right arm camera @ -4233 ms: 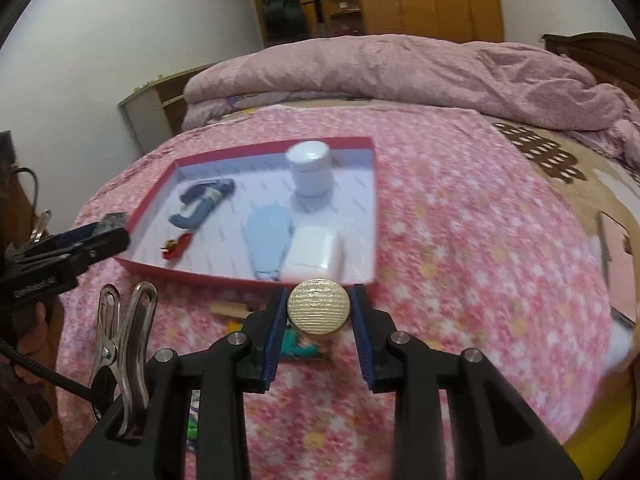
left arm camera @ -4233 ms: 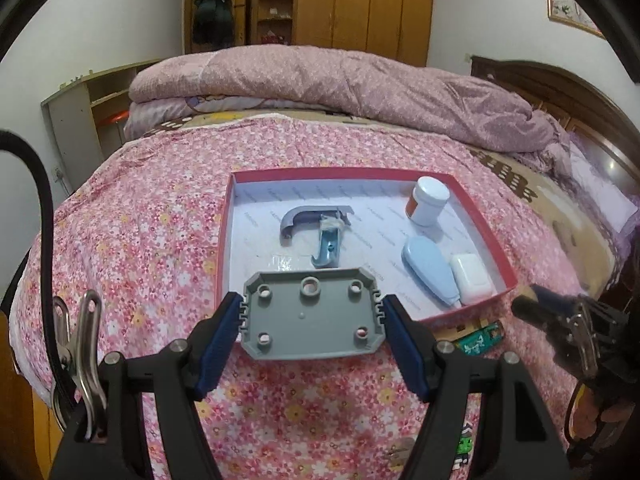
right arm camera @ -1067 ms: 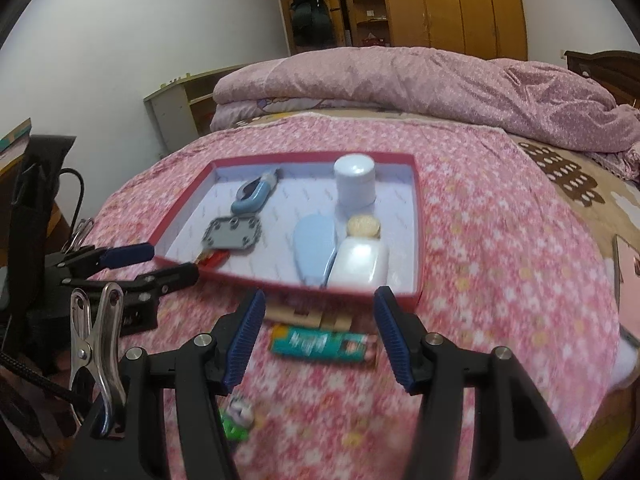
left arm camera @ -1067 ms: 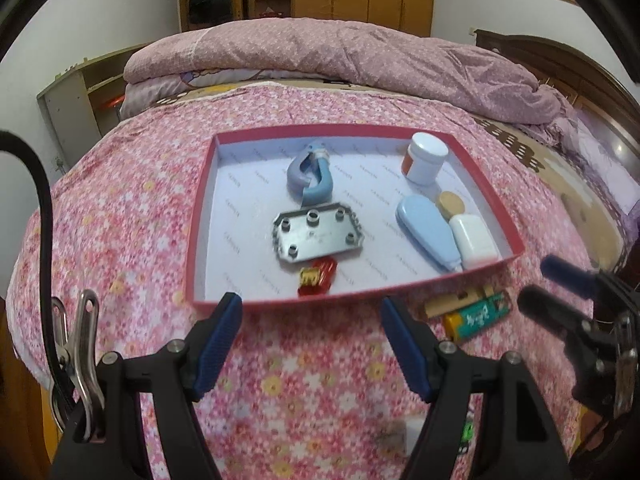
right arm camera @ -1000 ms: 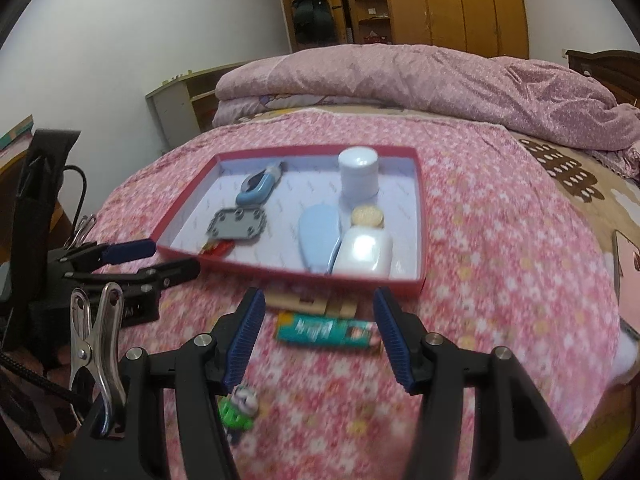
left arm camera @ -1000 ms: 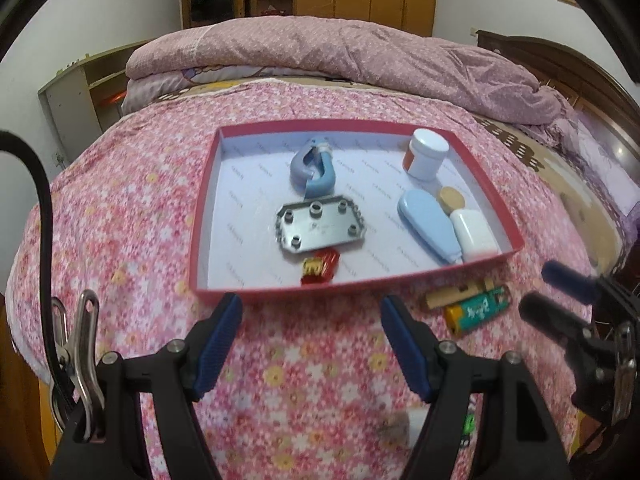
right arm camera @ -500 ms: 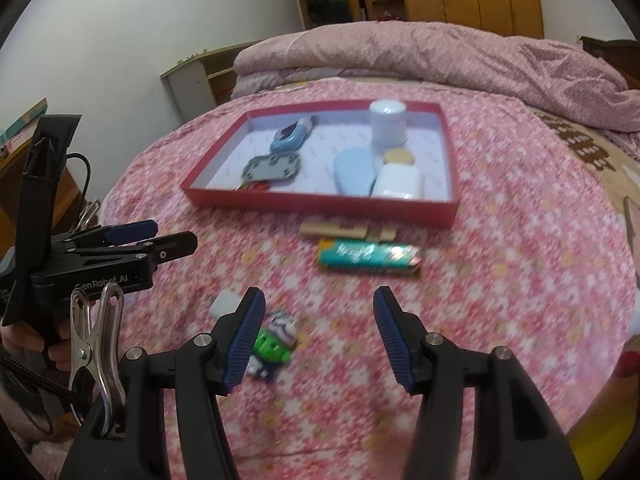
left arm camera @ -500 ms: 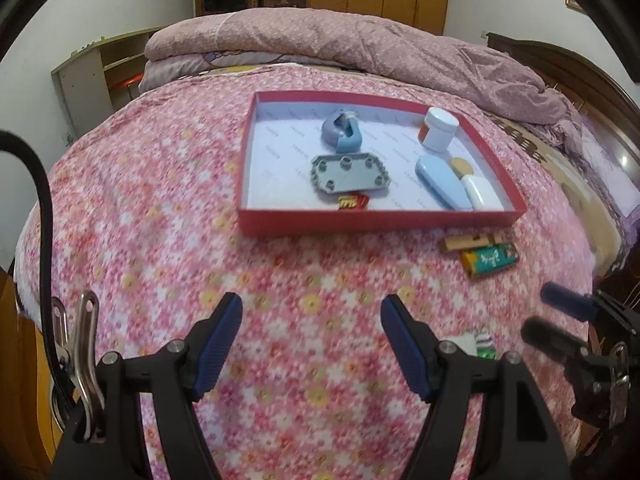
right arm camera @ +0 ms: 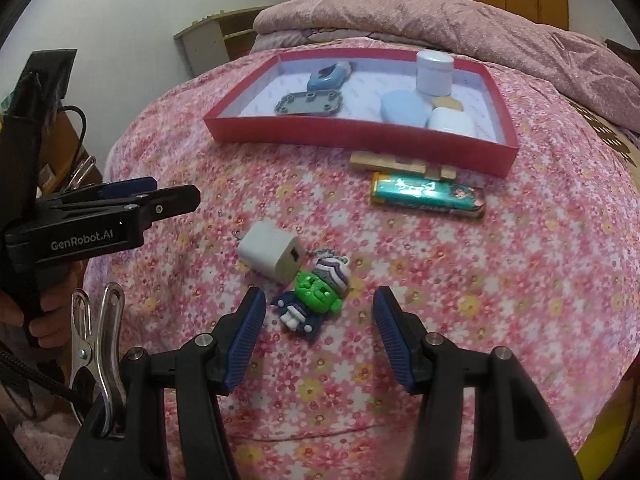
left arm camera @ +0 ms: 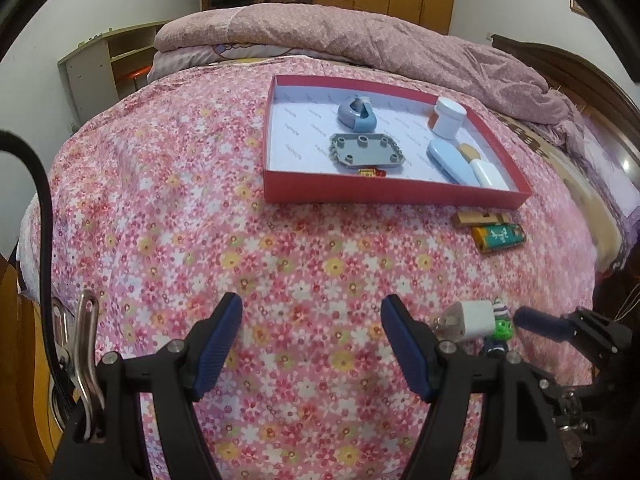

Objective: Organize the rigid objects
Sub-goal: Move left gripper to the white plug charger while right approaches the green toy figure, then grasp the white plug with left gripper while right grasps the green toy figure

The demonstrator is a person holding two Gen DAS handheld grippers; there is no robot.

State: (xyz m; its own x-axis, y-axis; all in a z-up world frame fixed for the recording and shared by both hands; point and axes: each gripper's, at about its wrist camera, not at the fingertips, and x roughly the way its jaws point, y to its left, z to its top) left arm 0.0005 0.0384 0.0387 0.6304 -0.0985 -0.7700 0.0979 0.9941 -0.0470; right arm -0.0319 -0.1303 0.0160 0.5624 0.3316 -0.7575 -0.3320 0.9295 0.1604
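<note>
Keychain figure, green-headed, lies on the bedspread toward its near edge, touching a white charger block; in the left wrist view both sit just right of the left gripper, whose jaws stand apart and empty. In the right wrist view the figure lies between the parted, empty jaws of the right gripper, just ahead of its fingertips, long axis slanting from near-left to far-right. Right hand judged nearer. Red tray sits well beyond.

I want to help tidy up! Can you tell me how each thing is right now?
red tray: on bed, partly filled
white jar: upright, lidded, in tray
grey plate: flat in tray
white charger: loose on bed
green figure keychain: loose on bed
right gripper: open
left gripper: open
</note>
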